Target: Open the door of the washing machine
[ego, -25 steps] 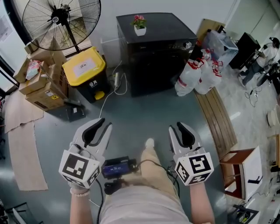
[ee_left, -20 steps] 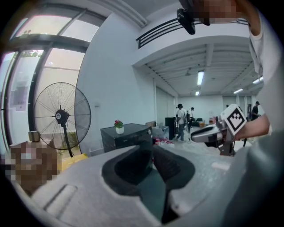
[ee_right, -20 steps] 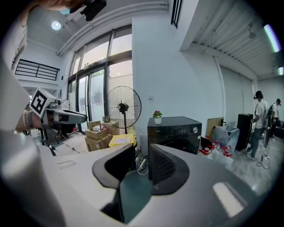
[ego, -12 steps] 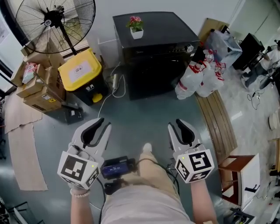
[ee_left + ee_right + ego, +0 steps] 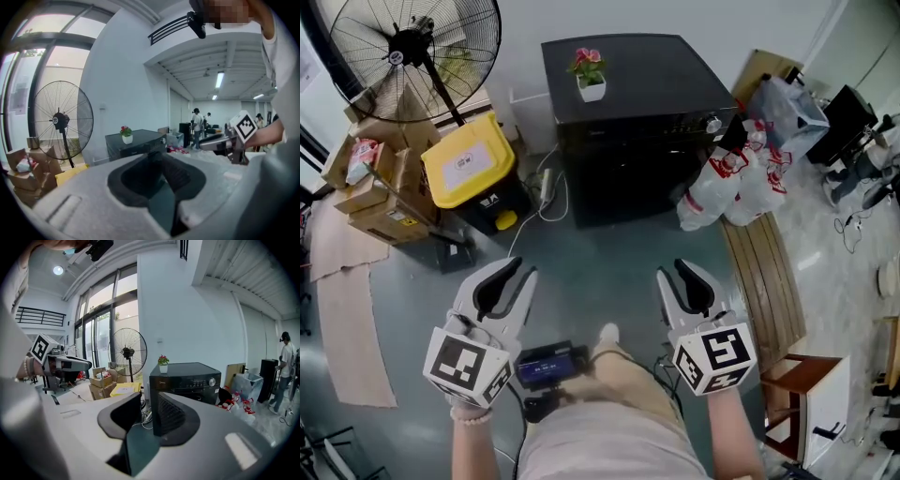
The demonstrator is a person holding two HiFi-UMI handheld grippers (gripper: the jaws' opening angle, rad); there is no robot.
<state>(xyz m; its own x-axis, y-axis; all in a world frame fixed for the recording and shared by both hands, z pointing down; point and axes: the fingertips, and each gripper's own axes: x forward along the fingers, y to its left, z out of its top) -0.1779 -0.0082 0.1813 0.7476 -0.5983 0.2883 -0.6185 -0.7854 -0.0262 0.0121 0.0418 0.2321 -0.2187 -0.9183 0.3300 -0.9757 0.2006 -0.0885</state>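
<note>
The boxy black washing machine (image 5: 628,141) stands on the floor ahead, well apart from you. Its front door is likely stiff and hinged; hook its edge. Your left gripper (image 5: 517,274) and right gripper (image 5: 675,274) have jaws apart, empty.

From the head view, the front of the washing machine (image 5: 628,173) was too dark and steeply seen for us to tell its parts apart. In the right gripper view, the jaws of the right gripper (image 5: 146,416) covered its lower front, and the print on its panel (image 5: 194,382) was too small to read. The fan (image 5: 398,45) ran off the head view's top edge.
</note>
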